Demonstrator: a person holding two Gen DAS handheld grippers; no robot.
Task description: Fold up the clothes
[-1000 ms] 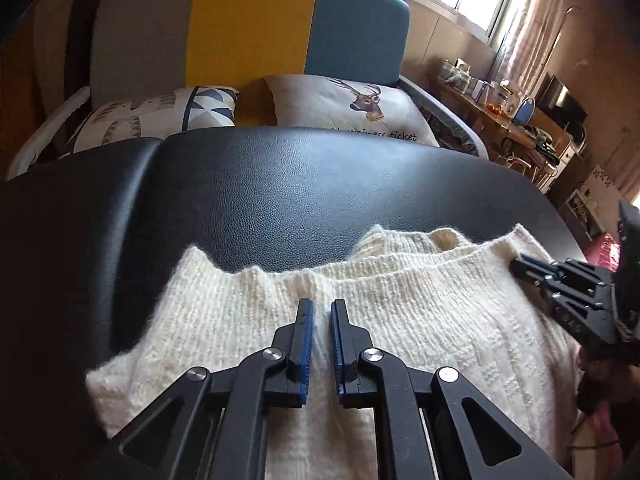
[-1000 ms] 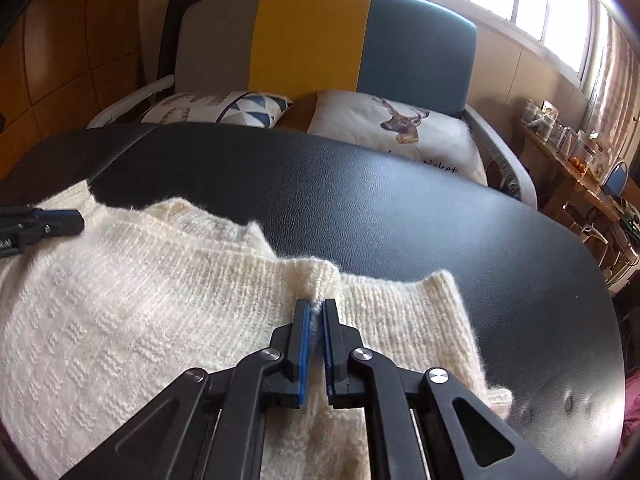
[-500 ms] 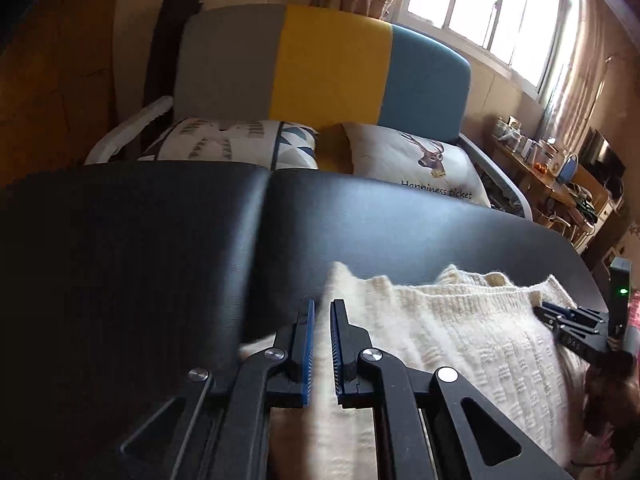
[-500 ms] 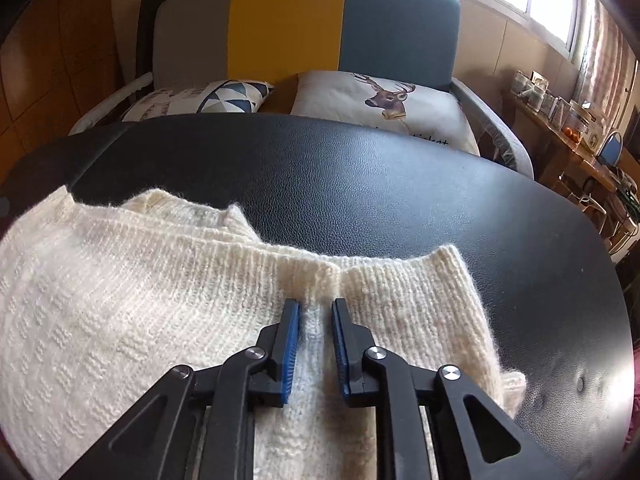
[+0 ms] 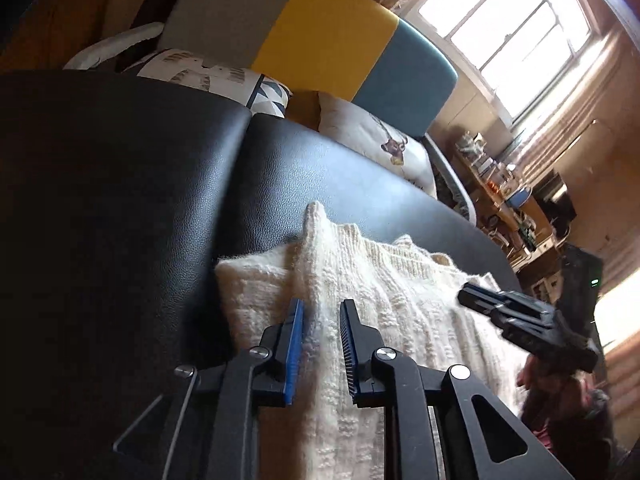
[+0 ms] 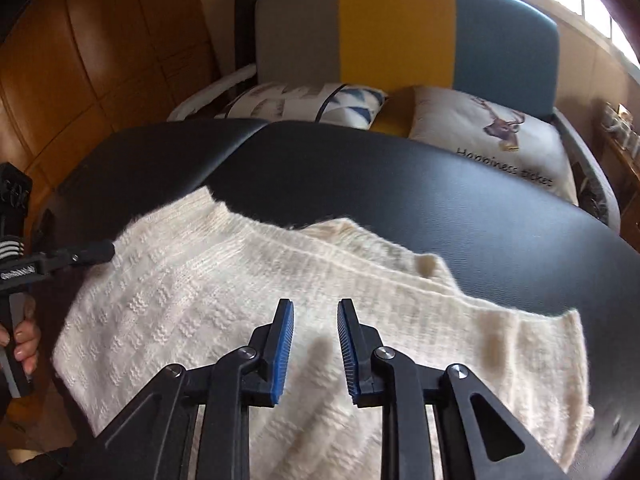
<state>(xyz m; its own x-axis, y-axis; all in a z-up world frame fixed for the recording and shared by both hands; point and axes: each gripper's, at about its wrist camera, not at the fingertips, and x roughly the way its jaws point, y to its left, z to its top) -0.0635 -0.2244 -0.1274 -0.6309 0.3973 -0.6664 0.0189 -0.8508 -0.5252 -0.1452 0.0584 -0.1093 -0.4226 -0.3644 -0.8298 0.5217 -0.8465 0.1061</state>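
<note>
A cream knitted sweater [image 6: 248, 300] lies folded on the black leather table [image 6: 440, 200]; it also shows in the left wrist view [image 5: 360, 280]. My left gripper [image 5: 320, 312] is open and empty above the sweater's left edge, where a fold stands up. My right gripper [image 6: 315, 312] is open and empty above the sweater's middle. The right gripper appears in the left wrist view [image 5: 480, 300], and the left gripper's fingers [image 6: 92, 254] appear at the sweater's left edge in the right wrist view.
A grey, yellow and blue sofa [image 6: 400, 32] with a patterned cushion [image 6: 304, 104] and a deer cushion [image 6: 496, 136] stands behind the table. A cluttered side table [image 5: 504, 192] stands to the right. A wooden wall [image 6: 80, 60] is to the left.
My right gripper opened, let go of the sweater and drew back. My left gripper moved to the sweater's left edge and opened wider. The sweater's left side now lies folded over.
</note>
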